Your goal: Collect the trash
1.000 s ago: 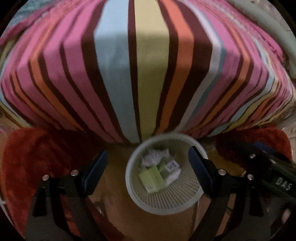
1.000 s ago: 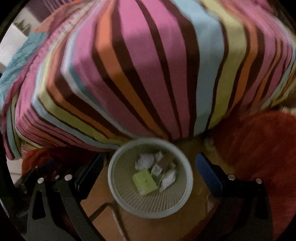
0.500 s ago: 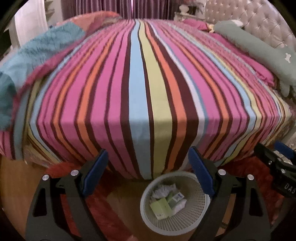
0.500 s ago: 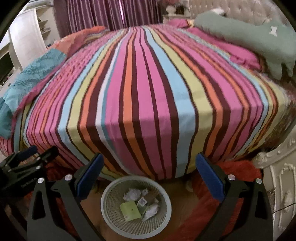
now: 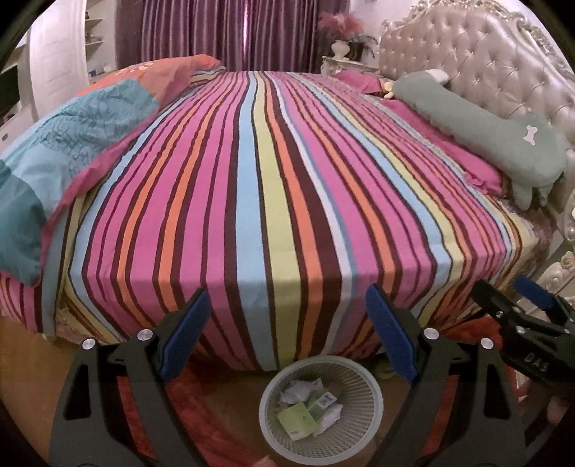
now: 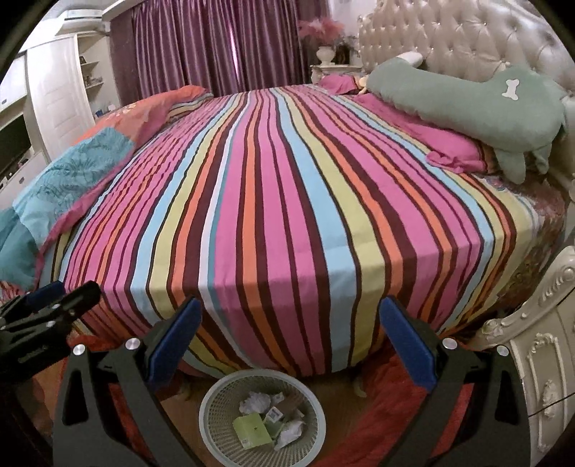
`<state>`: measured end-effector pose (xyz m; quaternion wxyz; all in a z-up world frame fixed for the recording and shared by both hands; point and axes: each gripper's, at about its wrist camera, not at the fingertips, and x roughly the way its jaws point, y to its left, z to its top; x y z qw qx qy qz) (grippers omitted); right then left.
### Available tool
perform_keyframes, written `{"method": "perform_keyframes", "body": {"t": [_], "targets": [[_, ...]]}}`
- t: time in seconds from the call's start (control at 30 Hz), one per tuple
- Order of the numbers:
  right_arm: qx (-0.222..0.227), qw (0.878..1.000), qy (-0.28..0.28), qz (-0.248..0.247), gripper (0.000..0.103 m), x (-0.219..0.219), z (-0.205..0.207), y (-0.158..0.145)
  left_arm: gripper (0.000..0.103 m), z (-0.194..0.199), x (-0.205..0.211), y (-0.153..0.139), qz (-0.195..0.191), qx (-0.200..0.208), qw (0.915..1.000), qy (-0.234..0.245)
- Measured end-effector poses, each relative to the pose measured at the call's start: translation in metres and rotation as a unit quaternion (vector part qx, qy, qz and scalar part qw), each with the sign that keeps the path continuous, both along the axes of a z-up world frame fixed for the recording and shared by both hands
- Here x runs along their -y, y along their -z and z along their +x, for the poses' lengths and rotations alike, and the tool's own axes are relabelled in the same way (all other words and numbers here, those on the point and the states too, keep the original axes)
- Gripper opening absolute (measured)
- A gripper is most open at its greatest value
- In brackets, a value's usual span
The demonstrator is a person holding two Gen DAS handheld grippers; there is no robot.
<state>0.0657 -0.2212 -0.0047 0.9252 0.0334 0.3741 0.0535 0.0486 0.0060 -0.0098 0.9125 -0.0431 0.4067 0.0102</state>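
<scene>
striped bedspread (image 5: 280,201), green bone-print pillow (image 6: 467,97), purple curtains (image 5: 215,32), tufted headboard (image 5: 485,64)

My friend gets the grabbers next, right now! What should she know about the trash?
Left gripper: jaws wide open, holding nothing.
Right gripper: jaws wide open, holding nothing.
The round white mesh wastebasket stands on the floor at the foot of the striped bed, just below both grippers.
Done: a light green carton, crumpled white paper and a few other scraps lie inside the basket.
Left: no loose trash shows on the bed cover in either view; check the spots the cameras miss.
</scene>
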Motion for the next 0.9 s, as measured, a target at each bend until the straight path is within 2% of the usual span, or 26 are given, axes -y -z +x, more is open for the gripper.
{"method": "perform_keyframes", "body": {"t": [0.3,0.9], "targets": [[0.015,1.000,0.004,-0.006,0.095,-0.002,-0.002,-0.012,0.086,-0.002,-0.002,-0.009,0.003,0.006,1.0000,-0.004],[0.021,1.000,0.008,-0.016,0.095,-0.005,-0.004,-0.015,0.086,-0.004,-0.005,-0.020,0.012,0.015,0.9997,-0.016]]}}
